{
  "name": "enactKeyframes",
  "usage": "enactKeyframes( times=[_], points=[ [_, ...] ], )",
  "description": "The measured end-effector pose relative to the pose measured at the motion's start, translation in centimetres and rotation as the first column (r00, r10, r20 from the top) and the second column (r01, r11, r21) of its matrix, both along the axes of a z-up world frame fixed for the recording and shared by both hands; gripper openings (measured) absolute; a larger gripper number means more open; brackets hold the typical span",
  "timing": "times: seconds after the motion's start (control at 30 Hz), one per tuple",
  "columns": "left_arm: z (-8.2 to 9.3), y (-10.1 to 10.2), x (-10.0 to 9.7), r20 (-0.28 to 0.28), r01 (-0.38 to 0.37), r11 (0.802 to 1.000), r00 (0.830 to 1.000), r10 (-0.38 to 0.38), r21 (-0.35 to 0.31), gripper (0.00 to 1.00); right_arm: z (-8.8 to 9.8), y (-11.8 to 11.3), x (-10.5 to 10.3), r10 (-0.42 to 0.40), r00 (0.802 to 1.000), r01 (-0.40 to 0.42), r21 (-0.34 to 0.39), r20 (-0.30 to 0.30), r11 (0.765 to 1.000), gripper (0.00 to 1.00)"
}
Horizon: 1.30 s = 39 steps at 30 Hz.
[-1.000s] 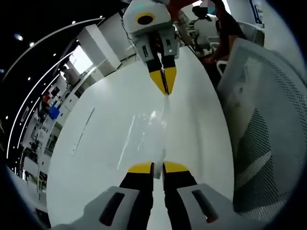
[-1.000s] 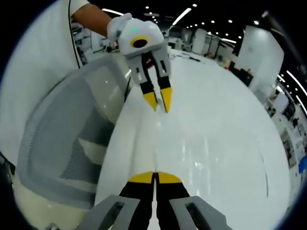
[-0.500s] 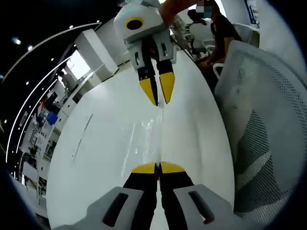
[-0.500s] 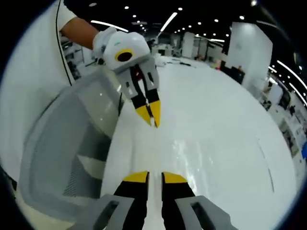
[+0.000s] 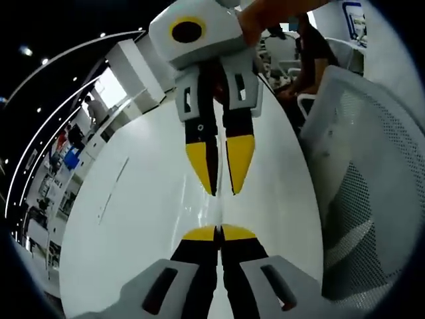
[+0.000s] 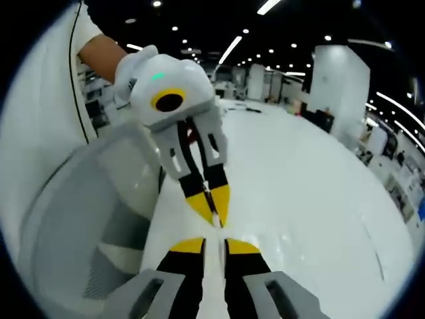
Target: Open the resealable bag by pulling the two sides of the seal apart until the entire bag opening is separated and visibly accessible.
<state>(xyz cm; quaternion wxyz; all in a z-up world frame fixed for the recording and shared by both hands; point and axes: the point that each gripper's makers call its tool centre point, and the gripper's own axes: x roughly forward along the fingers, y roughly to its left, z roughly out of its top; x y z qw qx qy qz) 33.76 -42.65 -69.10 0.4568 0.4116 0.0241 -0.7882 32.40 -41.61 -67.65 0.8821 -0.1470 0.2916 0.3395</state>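
- Above the glossy white worktop (image 5: 133, 219), the two claws face each other nose to nose, tips very near but apart.
- Left claw (image 5: 219, 232): its yellow-tipped jaws are pressed together. A thin pale line runs between them in the right gripper view, so I judge that it pinches one lip of the thin clear plastic resealable bag (image 5: 222, 210).
- Right claw (image 5: 224, 193): its jaws stand a little apart, with a gap between the yellow tips, and grip nothing that I can make out. Its own view shows the same gap at the bottom (image 6: 214, 246), with the left claw (image 6: 214, 216) pointing straight into it.
- The bag is almost invisible against the white surface. At best a faint glassy sliver shows in the short space between the two sets of tips, just over the worktop. I cannot tell whether the seal has parted or which way the bag's body hangs.
- Relation that matters: the bag lip lies directly ahead of the right claw, on the line joining the two claws. The seal's long axis probably runs across that line, though the film is too faint to confirm it.
- Next, as I judge it, the right claw must close on the opposite lip before the hands draw apart.
- A grey mesh chair back (image 5: 372, 199) stands beside the worktop edge.
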Motion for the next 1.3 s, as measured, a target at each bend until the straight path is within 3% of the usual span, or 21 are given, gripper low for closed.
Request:
enactKeyframes(
  times=[0.37,0.53,0.63,0.93,1.17,1.3],
  points=[
    [0.3,-0.3,-0.5,-0.024,0.007,1.0,1.0,-0.007,-0.008,0.0,0.3,1.1,1.3,0.039,0.999,-0.038,-0.037,0.021,0.999,0.02],
    [0.5,-0.2,-0.5,-0.053,-0.006,1.0,0.999,0.005,-0.009,0.0,0.2,1.0,1.4,0.036,0.999,-0.036,-0.044,-0.01,0.998,0.01],
    [0.8,-0.3,-0.5,-0.07,-0.01,1.0,0.998,0.009,-0.023,0.0,-0.4,0.6,1.1,0.054,0.998,-0.056,-0.099,-0.03,0.993,0.0],
    [0.4,-0.3,-0.7,-0.08,-0.017,1.0,0.997,0.017,-0.003,0.0,0.0,0.9,1.1,0.051,0.999,-0.052,-0.093,-0.017,0.994,0.01],
    [0.3,-0.3,-0.9,-0.078,-0.011,1.0,0.997,0.012,0.004,0.0,-0.7,0.9,0.9,0.036,0.996,-0.048,-0.144,-0.082,0.989,0.0],
    [0.3,-0.5,-0.4,-0.077,-0.022,0.999,0.997,0.018,-0.047,0.0,-0.9,0.3,1.1,0.016,0.996,-0.031,-0.166,-0.09,0.986,0.0]
  ],
)
